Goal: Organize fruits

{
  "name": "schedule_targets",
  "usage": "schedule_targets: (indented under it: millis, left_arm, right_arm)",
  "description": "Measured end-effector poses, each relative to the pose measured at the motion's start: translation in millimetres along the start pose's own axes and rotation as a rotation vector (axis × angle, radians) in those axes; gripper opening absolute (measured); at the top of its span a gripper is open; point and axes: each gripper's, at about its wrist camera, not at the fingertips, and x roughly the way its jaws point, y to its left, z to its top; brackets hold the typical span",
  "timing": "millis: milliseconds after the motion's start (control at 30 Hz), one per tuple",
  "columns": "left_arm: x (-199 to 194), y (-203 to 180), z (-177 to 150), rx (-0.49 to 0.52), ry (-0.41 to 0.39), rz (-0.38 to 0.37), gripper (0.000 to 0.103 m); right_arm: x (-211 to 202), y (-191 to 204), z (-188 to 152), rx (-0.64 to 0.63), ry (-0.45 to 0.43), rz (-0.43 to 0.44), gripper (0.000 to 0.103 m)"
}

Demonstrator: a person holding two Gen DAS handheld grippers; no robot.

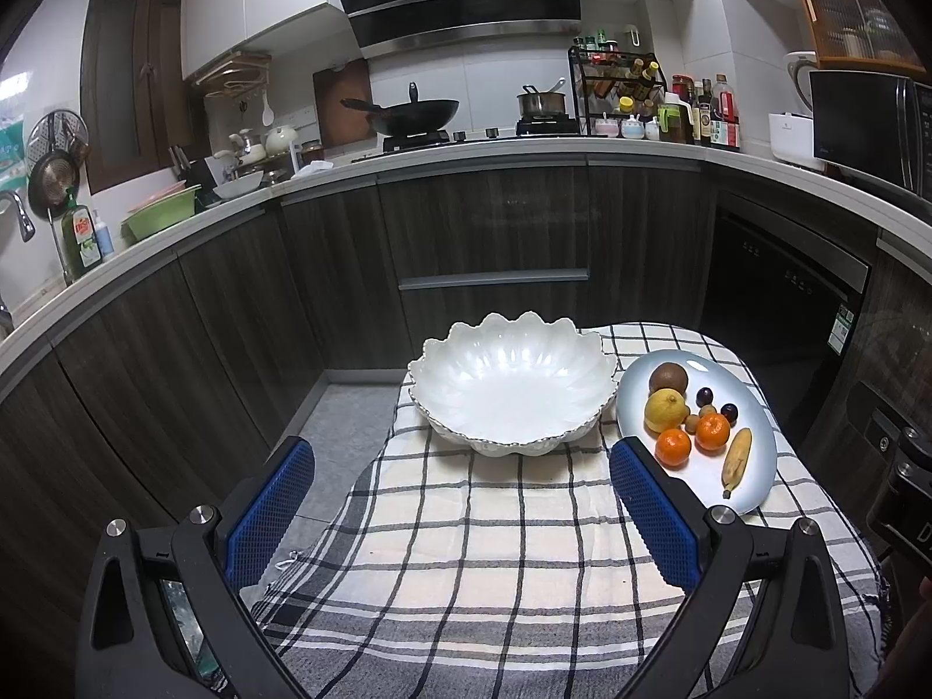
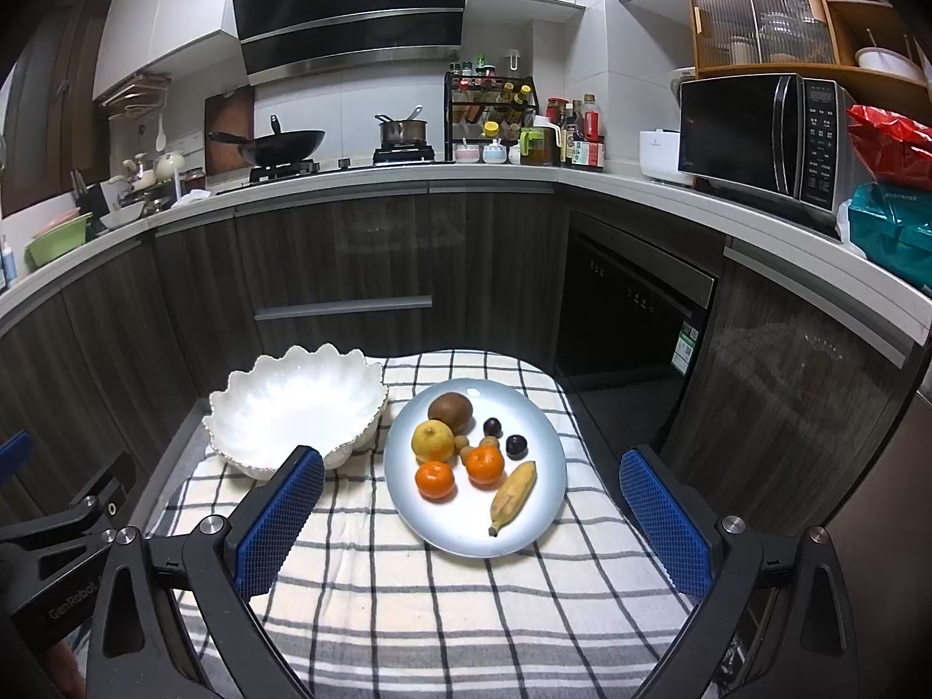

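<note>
Yellow banana on plate, stem toward camera, long axis slanting right; both claws apart, empty

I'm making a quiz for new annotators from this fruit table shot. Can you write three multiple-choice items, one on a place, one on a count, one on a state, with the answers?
1. Where does the banana lie?
A. in the white bowl
B. on the plate, at its near right
C. on the cloth

2. How many oranges are on the plate?
A. one
B. two
C. four

3. What state is the white bowl in?
A. empty
B. full of fruit
C. upside down

Answers:
1 B, it rests on the plate beside the right-hand orange.
2 B, that one and another orange sit side by side.
3 A, only its bare white inside shows, and both the left gripper and the right gripper are open and hold nothing.
</note>
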Motion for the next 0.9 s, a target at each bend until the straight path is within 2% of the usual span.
schedule_targets:
  millis: [900]
  left_arm:
    - [-4.0,-3.1,-0.4,-0.001,0.005,-0.007,0.103]
  right_arm:
    - [-0.6,-1.4,0.2,-0.001,-0.001,-0.001,0.103]
